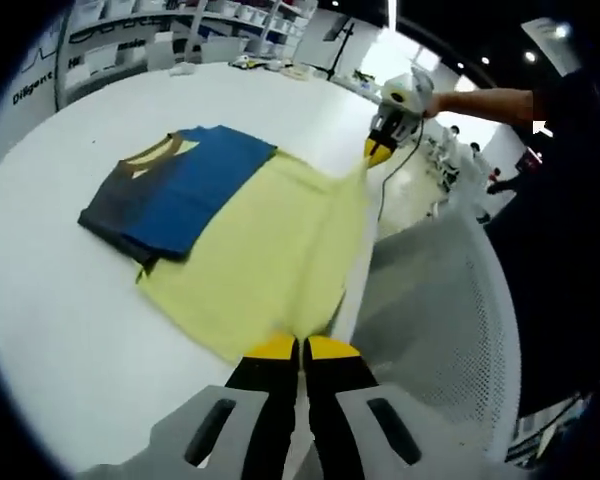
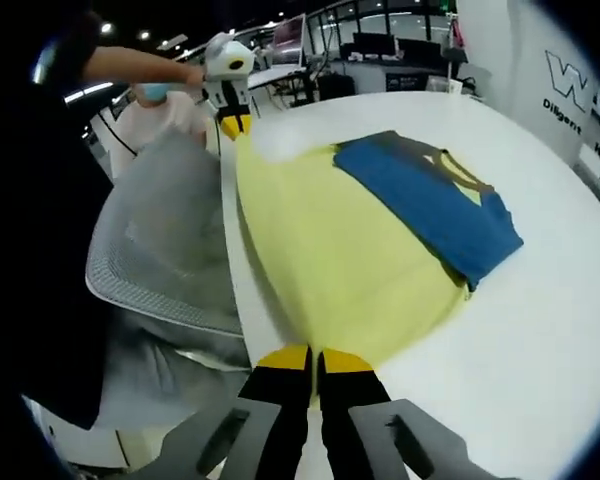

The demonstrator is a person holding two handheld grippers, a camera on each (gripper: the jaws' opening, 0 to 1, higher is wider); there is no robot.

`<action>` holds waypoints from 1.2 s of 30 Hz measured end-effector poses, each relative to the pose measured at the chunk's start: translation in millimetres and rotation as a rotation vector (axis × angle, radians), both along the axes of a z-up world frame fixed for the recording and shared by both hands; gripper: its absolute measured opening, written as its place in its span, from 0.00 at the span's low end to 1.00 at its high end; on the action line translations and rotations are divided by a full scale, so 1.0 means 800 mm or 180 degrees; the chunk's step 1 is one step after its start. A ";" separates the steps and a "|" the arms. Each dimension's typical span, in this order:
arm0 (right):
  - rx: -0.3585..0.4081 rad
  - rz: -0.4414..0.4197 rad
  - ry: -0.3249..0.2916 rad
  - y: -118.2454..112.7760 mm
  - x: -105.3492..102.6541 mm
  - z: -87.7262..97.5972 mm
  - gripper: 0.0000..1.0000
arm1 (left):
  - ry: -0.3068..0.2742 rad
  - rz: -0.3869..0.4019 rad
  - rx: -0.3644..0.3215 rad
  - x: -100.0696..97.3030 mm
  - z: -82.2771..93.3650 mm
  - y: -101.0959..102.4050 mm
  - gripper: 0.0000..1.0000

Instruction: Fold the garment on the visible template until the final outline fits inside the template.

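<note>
A large white table (image 1: 70, 300) takes up most of the left gripper view, and its surface (image 2: 570, 330) spreads to the right in the right gripper view. On it lies the garment (image 1: 270, 250), a shirt with a pale yellow lower part and a blue and dark grey upper part. The blue part is folded over on the far side, with a yellow-trimmed neckline showing. In the right gripper view the garment (image 2: 350, 260) runs from the near table edge toward the far right, yellow nearest and blue beyond. No template outline can be made out under it.

A grey mesh chair (image 1: 440, 300) stands just beside the table edge, to the right in the left gripper view. In the right gripper view the chair (image 2: 160, 250) is on the left, next to a person's dark sleeve.

The left gripper (image 1: 302, 347) has its yellow-tipped jaws pressed together on the near edge of the yellow cloth. In the right gripper view it shows at the far left (image 2: 235, 124), held by a hand, pinching a raised corner.

The right gripper (image 2: 314, 358) likewise has its jaws closed on the yellow hem at the near table edge. In the left gripper view it appears far right (image 1: 379, 150), lifting a corner of the cloth off the table.

Desks and shelves stand in the far background.
</note>
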State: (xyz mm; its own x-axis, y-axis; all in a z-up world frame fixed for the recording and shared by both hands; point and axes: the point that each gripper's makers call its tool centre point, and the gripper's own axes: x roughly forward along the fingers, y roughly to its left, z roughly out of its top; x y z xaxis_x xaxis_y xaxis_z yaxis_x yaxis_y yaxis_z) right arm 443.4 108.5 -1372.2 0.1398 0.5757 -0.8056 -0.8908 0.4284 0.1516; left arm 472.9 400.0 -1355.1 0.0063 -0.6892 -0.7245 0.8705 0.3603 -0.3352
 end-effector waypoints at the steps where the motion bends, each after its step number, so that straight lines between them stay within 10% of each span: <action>1: 0.0002 -0.0005 -0.0014 0.000 0.003 0.003 0.00 | -0.0025 0.0019 -0.0011 0.005 0.003 0.000 0.00; 36: 0.0051 -0.0789 -0.0845 -0.005 0.210 0.095 0.00 | -0.1275 0.0876 -0.0003 0.223 0.089 -0.011 0.00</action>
